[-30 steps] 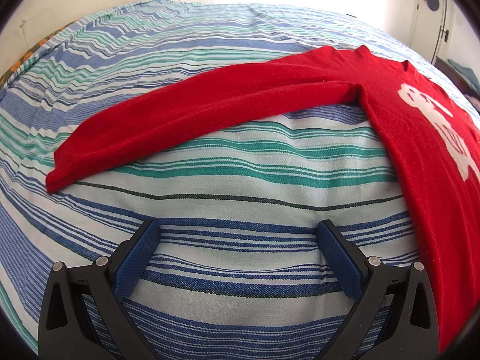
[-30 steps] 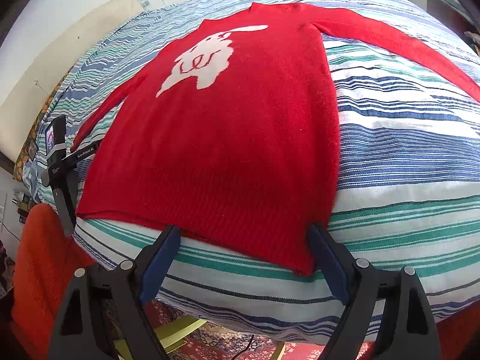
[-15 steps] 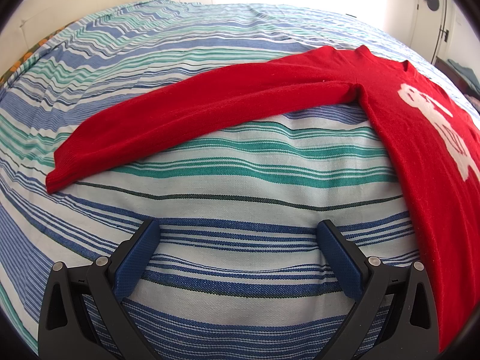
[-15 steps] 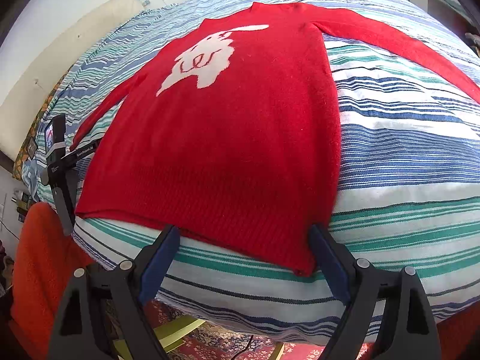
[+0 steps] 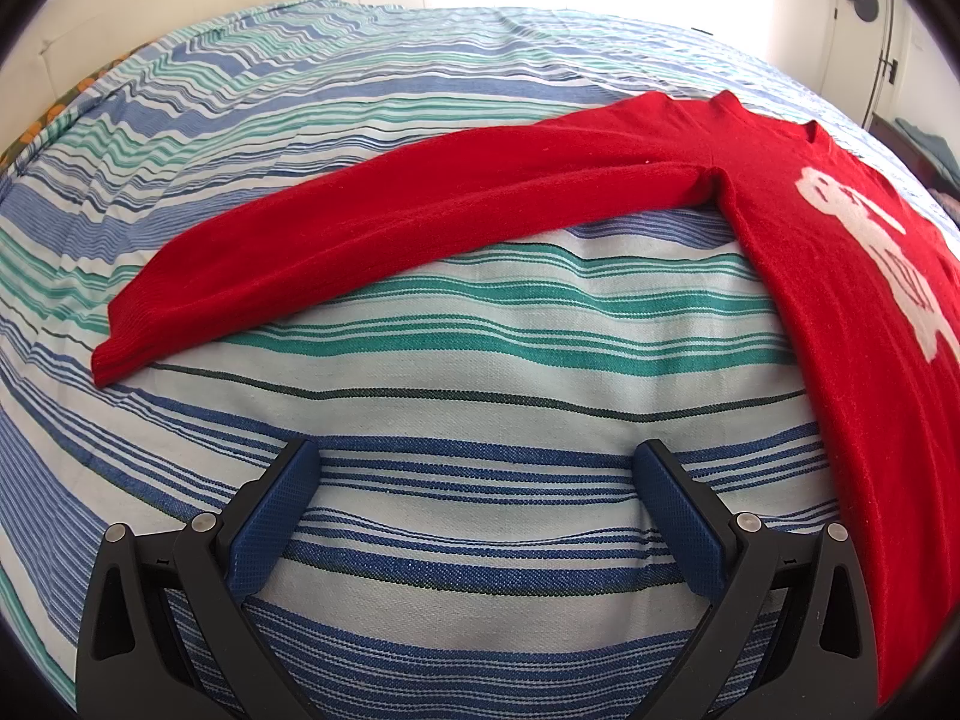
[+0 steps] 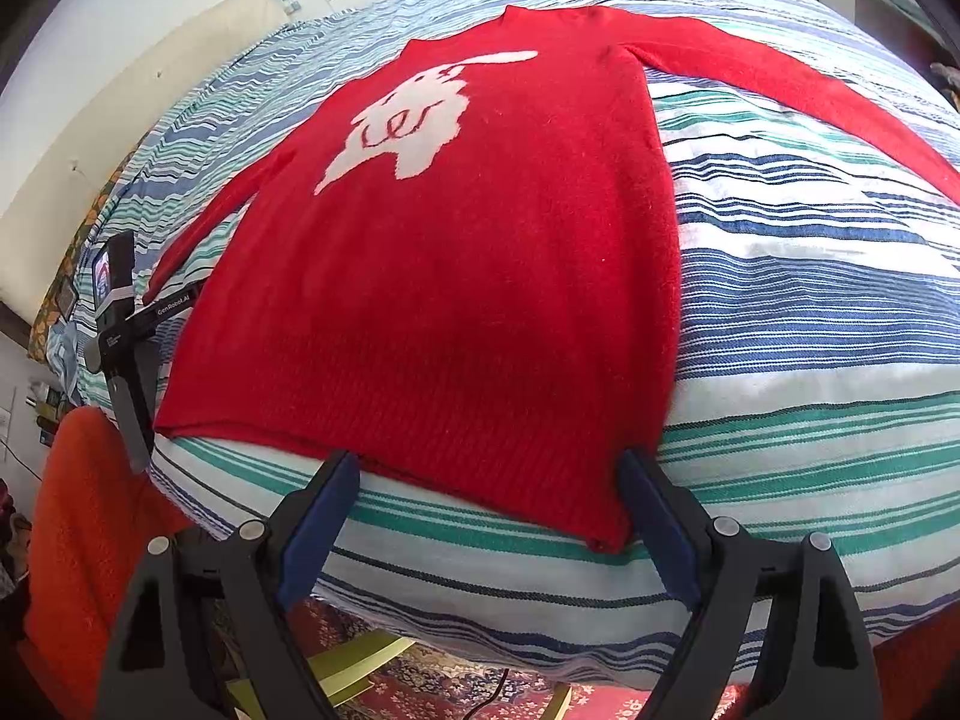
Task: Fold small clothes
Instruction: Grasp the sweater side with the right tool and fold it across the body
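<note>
A red sweater (image 6: 456, 276) with a white animal motif (image 6: 408, 126) lies flat, front up, on the striped bedspread (image 6: 810, 300), both sleeves spread out. My right gripper (image 6: 489, 462) is open just at the hem; its blue fingertips (image 6: 342, 474) flank the hem's right half without pressing it. In the left wrist view the left sleeve (image 5: 420, 204) stretches across the bed to its cuff (image 5: 114, 354). My left gripper (image 5: 477, 453) is open over bare bedspread (image 5: 480, 360), a little short of that sleeve. The left tool's black body (image 6: 129, 324) shows beside the hem's left corner.
A beige headboard (image 5: 150, 6) bounds the far left side of the bed. Below the bed's near edge are an orange cloth (image 6: 78, 510), a patterned rug (image 6: 420, 678) and yellow-green furniture legs (image 6: 360, 654). A bright window and a white door (image 5: 864, 60) stand beyond.
</note>
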Tool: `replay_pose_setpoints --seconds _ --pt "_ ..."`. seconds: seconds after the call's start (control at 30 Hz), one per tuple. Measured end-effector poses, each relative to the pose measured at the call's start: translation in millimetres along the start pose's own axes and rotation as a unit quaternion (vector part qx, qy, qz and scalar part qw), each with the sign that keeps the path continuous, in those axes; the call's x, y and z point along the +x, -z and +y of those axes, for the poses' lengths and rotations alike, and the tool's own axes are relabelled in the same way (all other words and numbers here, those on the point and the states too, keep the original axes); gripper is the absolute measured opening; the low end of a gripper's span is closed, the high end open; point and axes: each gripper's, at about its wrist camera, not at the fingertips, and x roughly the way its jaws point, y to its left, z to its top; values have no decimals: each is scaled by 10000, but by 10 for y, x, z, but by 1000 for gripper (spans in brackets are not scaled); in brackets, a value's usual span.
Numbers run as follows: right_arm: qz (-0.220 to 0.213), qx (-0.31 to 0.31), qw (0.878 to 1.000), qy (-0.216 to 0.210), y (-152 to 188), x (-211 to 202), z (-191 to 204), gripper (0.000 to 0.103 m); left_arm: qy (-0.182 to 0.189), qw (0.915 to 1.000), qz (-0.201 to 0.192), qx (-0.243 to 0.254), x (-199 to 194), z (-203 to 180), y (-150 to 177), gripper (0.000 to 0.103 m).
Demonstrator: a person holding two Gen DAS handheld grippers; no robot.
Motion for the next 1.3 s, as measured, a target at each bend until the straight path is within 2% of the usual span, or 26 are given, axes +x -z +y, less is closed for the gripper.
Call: replay_pose_setpoints --seconds 0.1,0.2,0.3,0.4,0.47,0.5,0.6,0.63,0.7,0.77,0.8,0.9,0.93,0.97,1.03,1.1,1.2,1.3 --pt "-243 426 9983 -300 -55 -254 -131 87 -1 10000 1 -3 0 -1 0 103" --pt "-981 1181 9849 -799 -158 -710 -536 87 -1 10000 1 -4 0 -1 0 103" --pt "-1761 1975 9610 -808 -304 -1147 -1216 87 0 10000 1 -4 -1 4 0 103" --pt "-2333 2972 9240 -580 -393 -1389 -2077 87 0 10000 2 -4 0 0 1 103" --pt "-2344 3636 9004 -472 -428 -1369 -2630 85 -1 10000 1 -4 0 -1 1 103" --pt "-2231 3977 8884 -524 -434 -1299 -2864 79 -1 10000 1 -4 0 -1 1 103" --pt "-2067 4831 8440 -1073 -425 -1008 -3315 72 0 10000 2 -4 0 -1 1 103" --pt "-2068 4976 8346 -1144 -447 -923 -3376 71 3 10000 2 -6 -1 4 1 103" --pt "-2026 4954 8375 -1101 -567 -791 -3417 70 -2 10000 0 -3 0 0 1 103" --pt "-1995 4935 8422 -861 -690 -677 -3445 70 -1 10000 0 -4 0 -1 1 103" --pt "-2008 5022 8382 -703 -715 -626 -3470 70 0 10000 0 -5 0 -1 1 103" --pt "-2213 5362 8133 -454 -719 -500 -3540 66 10 10000 0 -2 12 -25 1 103" --pt "-2239 5359 8132 -371 -735 -472 -3545 59 8 10000 -1 2 10 -26 0 103" --pt "-2202 5299 8187 -216 -770 -448 -3536 53 9 10000 -3 4 5 -29 -1 103" --pt "-2079 5145 8319 54 -822 -427 -3534 12 12 10000 -1 2 5 -31 -2 103" --pt "-2074 4953 8431 299 -907 -481 -3458 12 6 10000 5 5 11 -36 -7 103" --pt "-2287 4176 8772 621 -1281 -721 -3101 12 11 10000 -31 -5 7 -41 2 103" --pt "-2516 3320 9085 325 -1850 -911 -2534 12 32 10000 -24 -24 4 -35 -5 103"
